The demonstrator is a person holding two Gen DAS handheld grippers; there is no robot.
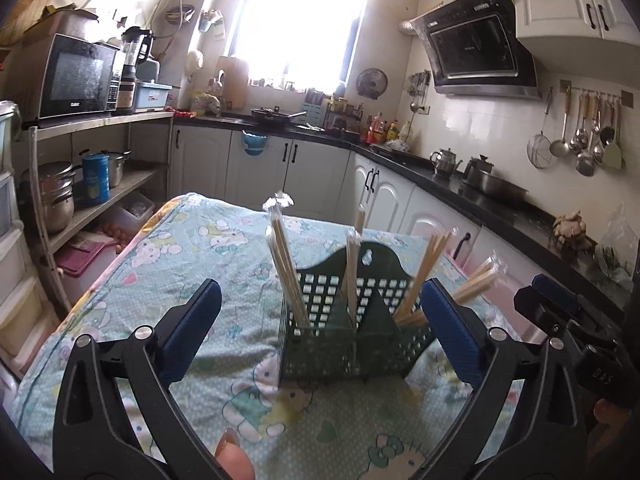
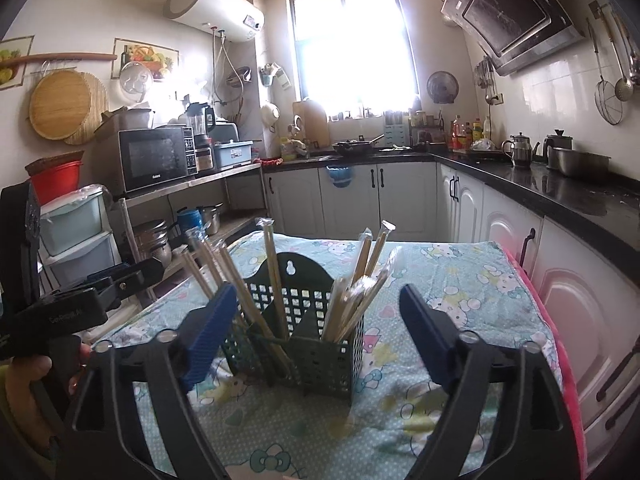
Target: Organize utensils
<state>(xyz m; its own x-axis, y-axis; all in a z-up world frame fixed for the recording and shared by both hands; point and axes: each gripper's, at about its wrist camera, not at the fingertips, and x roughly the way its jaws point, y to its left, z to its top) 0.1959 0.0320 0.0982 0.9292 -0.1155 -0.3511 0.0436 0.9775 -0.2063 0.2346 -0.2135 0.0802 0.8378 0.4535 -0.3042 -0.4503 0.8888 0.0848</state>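
Left gripper [image 1: 320, 328]: 2 blue pads spread wide, nothing between them, nothing gripped. Right gripper [image 2: 316, 336]: same state, jaws gaping, empty. No earlier view to judge motion by.

Straight ahead of both sets of fingers, on the cartoon-print cloth [image 1: 192, 248]: green perforated holder [image 1: 352, 344], upright, split into compartments by slanted dividers, hanging tab at the back. Seen between the pads in each wrist view, yet beyond the tips, not touched.

In the holder: wrapped chopsticks [image 1: 286, 268], long axes steeply upright, fanning outward; 1 bundle leaning toward the right gripper's side, tips out past the rim.

Nearer hand: hard to call; holder about equally close to both, slightly left of centre in the right wrist view.

Judgement: sorting looks done or nearly so; no loose chopsticks visible on the cloth.
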